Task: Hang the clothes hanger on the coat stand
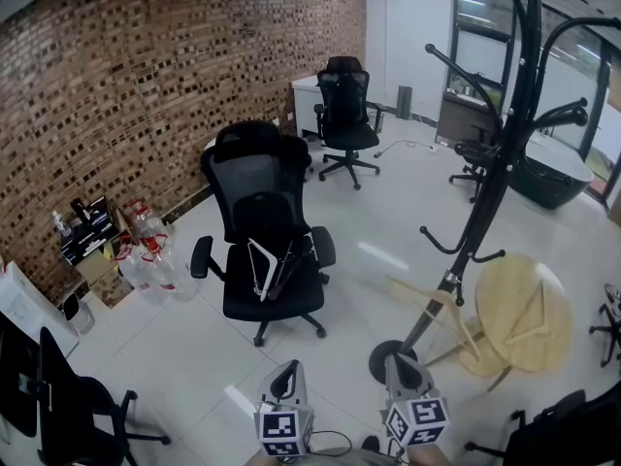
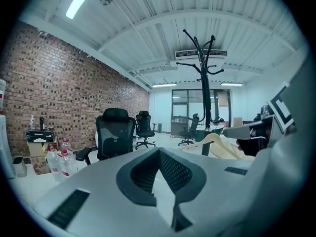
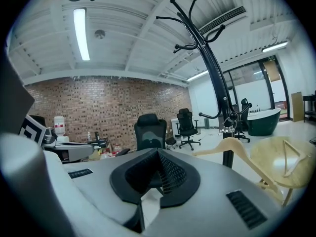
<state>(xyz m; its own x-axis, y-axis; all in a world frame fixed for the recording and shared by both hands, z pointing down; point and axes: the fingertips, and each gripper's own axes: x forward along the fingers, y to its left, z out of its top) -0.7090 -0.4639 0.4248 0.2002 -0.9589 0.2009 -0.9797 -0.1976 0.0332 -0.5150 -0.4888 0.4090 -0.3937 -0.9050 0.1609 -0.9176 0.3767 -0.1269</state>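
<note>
The black coat stand rises at the right, with its round base just ahead of my grippers. A wooden hanger hangs by its metal hook from a low arm of the stand; it also shows in the right gripper view and the left gripper view. A white hanger and a dark one lie on the seat of a black office chair. My left gripper and right gripper are both shut and hold nothing.
A round wooden table lies tipped beside the stand's base. Water bottles and boxes stand along the brick wall. More office chairs are further back, and a dark chair is at the lower left.
</note>
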